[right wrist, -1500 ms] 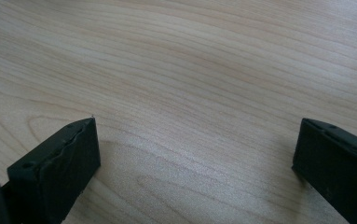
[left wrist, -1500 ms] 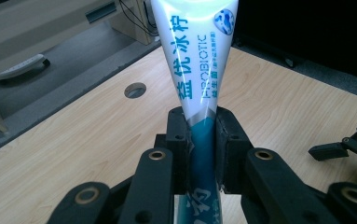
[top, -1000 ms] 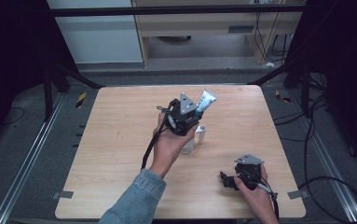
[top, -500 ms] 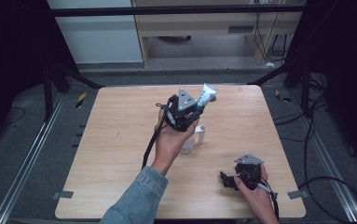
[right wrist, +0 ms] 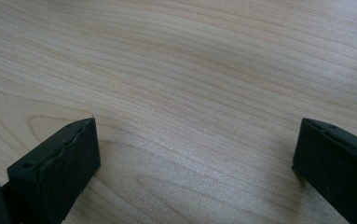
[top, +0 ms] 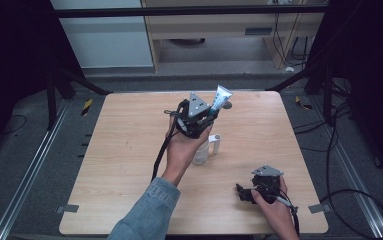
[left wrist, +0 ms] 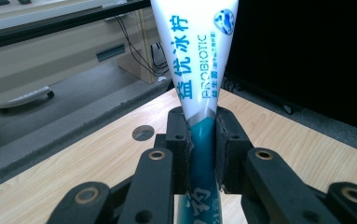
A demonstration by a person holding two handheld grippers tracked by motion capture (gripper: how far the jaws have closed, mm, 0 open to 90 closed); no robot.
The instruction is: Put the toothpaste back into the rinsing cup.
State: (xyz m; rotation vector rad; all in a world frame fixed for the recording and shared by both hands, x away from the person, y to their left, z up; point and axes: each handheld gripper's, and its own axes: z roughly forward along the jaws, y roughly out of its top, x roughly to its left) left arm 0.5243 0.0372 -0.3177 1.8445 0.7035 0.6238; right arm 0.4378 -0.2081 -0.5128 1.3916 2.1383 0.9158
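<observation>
We hold the left gripper (top: 206, 117) raised over the middle of the table (top: 119, 150), its jaws clamped on a tube (top: 222, 97) of toothpaste. In the left gripper view the two black pads press the teal lower part of the tube (left wrist: 199, 74), and its white, flat end with blue print rises up and away from us. From the high view the tube tilts toward the far right. Just below our left hand (top: 184, 150) stands what looks like a clear cup (top: 201, 152) with a small white piece (top: 215, 144) beside it, though the hand hides much of it. Our right gripper (top: 246, 192) rests low near the table's near right corner, well apart from the tube, its jaws spread wide over bare wood (right wrist: 190, 79).
</observation>
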